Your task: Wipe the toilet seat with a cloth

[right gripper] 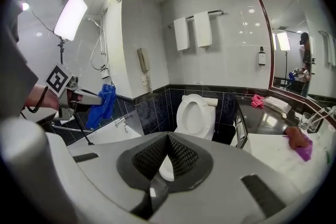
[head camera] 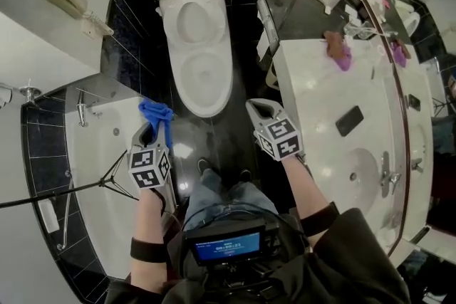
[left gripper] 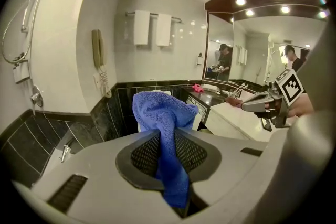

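While the left gripper (head camera: 151,130) clamps the blue cloth (head camera: 155,112) ready for wiping, the right gripper (head camera: 261,110) hangs closed, empty, facing the toilet (head camera: 203,85).

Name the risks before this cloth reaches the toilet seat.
1. The blue cloth bunches loosely beyond the jaws of the left gripper; its free part may dip into the toilet bowl.
2. The tripod stands beside the left hand; a swing could snag it.
3. The right gripper, shut and empty, hangs close to the counter edge and could knock it.
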Demonstrator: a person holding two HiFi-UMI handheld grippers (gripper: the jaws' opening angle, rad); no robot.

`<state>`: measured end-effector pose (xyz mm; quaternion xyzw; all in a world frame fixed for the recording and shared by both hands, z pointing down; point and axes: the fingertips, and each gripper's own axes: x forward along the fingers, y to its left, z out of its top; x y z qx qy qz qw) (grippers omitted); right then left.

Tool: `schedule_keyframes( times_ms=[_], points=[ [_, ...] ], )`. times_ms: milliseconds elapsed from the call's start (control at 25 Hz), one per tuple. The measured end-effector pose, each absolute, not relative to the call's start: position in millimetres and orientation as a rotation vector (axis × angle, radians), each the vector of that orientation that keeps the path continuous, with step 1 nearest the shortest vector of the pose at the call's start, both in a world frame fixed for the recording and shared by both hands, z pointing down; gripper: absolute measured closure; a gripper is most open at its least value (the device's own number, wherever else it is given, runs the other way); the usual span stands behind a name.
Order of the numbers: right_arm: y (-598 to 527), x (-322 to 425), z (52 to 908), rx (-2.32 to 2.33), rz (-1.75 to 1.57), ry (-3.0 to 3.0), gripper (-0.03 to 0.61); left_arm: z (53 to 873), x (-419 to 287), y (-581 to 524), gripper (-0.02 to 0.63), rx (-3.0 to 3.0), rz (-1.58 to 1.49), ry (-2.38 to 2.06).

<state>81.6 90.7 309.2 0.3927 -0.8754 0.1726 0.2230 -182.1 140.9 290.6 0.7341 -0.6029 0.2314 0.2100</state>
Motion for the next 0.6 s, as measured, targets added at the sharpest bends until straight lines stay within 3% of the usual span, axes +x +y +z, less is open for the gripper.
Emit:
schedule_keyframes(
  times_ms=[600],
  points=[
    [131,108,304,1.088,0.477,-2.416,0.561,272,-172,175,0.549,2.048,0.602,-1.714]
  ],
)
